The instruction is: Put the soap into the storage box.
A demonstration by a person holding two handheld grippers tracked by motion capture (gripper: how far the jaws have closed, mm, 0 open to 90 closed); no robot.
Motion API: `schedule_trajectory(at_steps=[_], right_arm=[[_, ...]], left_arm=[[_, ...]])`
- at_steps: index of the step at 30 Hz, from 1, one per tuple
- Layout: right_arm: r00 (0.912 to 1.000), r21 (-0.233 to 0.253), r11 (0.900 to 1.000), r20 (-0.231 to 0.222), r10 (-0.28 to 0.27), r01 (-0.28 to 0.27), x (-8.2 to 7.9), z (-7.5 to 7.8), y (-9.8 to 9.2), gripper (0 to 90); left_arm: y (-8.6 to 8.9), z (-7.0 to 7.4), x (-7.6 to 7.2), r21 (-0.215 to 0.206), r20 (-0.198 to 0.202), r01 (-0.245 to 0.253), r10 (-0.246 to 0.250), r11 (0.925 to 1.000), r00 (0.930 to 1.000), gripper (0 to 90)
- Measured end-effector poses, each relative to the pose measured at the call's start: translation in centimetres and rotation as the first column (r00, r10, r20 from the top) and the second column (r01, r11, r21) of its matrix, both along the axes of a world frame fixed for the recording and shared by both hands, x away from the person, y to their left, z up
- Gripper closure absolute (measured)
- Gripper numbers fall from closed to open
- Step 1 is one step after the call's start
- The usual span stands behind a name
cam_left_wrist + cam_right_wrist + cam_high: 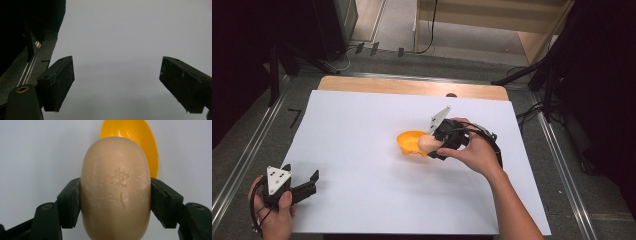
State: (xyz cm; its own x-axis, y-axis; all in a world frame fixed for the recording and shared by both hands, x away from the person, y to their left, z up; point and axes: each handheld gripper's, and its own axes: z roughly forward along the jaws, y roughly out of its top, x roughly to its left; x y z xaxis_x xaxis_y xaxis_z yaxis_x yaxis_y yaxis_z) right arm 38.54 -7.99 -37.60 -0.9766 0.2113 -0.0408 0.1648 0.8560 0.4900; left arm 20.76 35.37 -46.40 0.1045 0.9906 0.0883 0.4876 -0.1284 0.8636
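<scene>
One soap bar (pixel 115 192) in right claw (pixel 115 202), one orange bowl (pixel 409 141).

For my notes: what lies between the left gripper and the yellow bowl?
Only bare white sheet lies between left gripper and yellow bowl, in the high view.

Wood table (pixel 362 83) w/ white sheet (pixel 362 150), orange bowl (pixel 409 142)
</scene>
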Motion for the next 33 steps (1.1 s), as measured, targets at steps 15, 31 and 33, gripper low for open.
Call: schedule_trajectory(at_steps=[15, 31, 33], right_arm=[[1.0000, -0.017, 1.000, -0.004, 0.005, -0.005, 2.2, -0.7, 1.6, 33.0], [0.9975, -0.056, 0.997, -0.045, 0.055, -0.058, 3.5, -1.8, 4.0, 32.8], [0.9973, -0.046, 0.997, -0.047, 0.056, -0.058, 3.7, -1.8, 4.2, 32.8]], left_arm=[[0.1, 0.0, 0.0, -0.001, -0.001, 0.004, -0.004, 1.0000, 1.0000, 13.3], [0.1, 0.0, 0.0, -0.004, -0.002, 0.003, -0.003, 1.0000, 1.0000, 13.3], [0.1, 0.0, 0.0, -0.004, -0.003, 0.003, -0.003, 1.0000, 1.0000, 13.3]])
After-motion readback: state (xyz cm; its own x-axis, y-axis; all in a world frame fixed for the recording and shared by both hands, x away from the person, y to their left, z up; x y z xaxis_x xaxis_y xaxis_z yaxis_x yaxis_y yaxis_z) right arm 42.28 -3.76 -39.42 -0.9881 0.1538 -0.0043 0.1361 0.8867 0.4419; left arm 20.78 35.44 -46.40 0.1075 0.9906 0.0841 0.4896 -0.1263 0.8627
